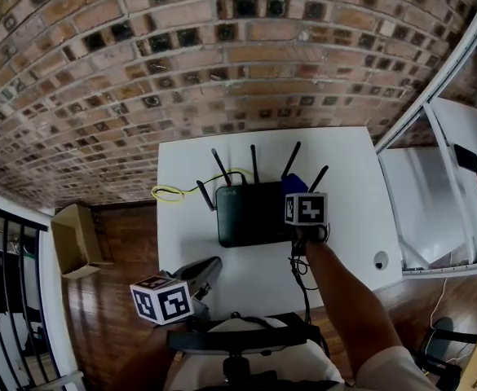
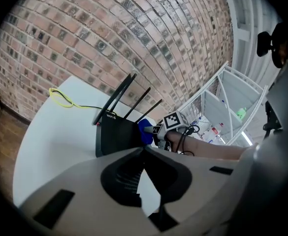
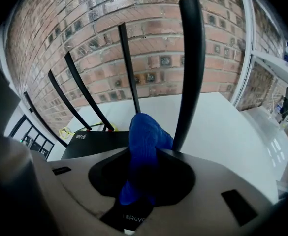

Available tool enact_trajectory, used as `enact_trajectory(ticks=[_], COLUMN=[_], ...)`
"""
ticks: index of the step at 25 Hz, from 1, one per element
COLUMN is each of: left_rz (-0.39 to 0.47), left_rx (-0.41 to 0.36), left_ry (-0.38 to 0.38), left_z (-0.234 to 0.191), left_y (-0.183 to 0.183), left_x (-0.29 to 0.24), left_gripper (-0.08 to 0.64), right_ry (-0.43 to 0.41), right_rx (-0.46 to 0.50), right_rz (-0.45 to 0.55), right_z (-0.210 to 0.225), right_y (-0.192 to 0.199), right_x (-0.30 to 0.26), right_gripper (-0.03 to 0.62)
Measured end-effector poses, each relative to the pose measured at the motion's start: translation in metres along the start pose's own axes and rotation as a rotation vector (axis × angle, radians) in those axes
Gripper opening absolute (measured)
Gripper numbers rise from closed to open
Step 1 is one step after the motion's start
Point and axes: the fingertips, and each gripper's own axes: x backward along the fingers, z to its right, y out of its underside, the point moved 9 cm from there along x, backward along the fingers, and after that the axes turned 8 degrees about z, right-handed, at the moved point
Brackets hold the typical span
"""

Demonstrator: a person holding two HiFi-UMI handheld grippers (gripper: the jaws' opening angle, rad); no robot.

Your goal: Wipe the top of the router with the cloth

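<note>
The black router (image 1: 250,213) lies flat in the middle of the white table (image 1: 352,161), its several antennas pointing toward the brick wall. My right gripper (image 1: 297,195) is shut on a blue cloth (image 1: 293,183) at the router's right rear corner. In the right gripper view the cloth (image 3: 144,136) bunches out between the jaws, just above the router's top (image 3: 92,142) and beside one antenna (image 3: 188,68). My left gripper (image 1: 212,265) hovers at the table's near edge, shut and holding nothing. The left gripper view shows the router (image 2: 116,134) and the cloth (image 2: 144,129) ahead of it.
A yellow cable (image 1: 173,192) loops on the table left of the router. A brick wall (image 1: 222,55) rises right behind the table. A cardboard box (image 1: 75,239) sits on the wooden floor at the left. White shelving (image 1: 450,194) stands at the right.
</note>
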Motion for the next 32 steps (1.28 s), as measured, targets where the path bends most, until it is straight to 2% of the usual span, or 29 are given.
enact_trajectory(ticks=[5, 11, 17, 24, 28, 32], left_rz=[0.009, 0.027, 0.051, 0.064, 0.071, 0.078], left_rx=[-0.025, -0.003, 0.022, 0.035, 0.043, 0.049], left_ry=[-0.013, -0.041, -0.052, -0.065, -0.077, -0.085], left_z=[-0.004, -0.015, -0.02, -0.023, -0.027, -0.029], left_y=[-0.003, -0.006, -0.005, 0.0, 0.002, 0.004], left_x=[0.003, 0.016, 0.027, 0.039, 0.046, 0.051], left_gripper=[0.028, 0.028, 0.028, 0.028, 0.028, 0.028], right_ry=[0.037, 0.01, -0.173, -0.382, -0.454, -0.476], right_rx=[-0.011, 0.011, 0.073, 0.158, 0.159, 0.129], right_rz=[0.014, 0.095, 0.13, 0.068, -0.005, -0.066], right_z=[0.004, -0.014, -0.07, -0.149, -0.175, -0.177], right_y=[-0.002, -0.012, -0.013, 0.006, 0.025, 0.042], right_x=[0.006, 0.018, 0.024, 0.018, 0.009, 0.001], right_gripper=[0.132, 0.132, 0.132, 0.132, 0.132, 0.132])
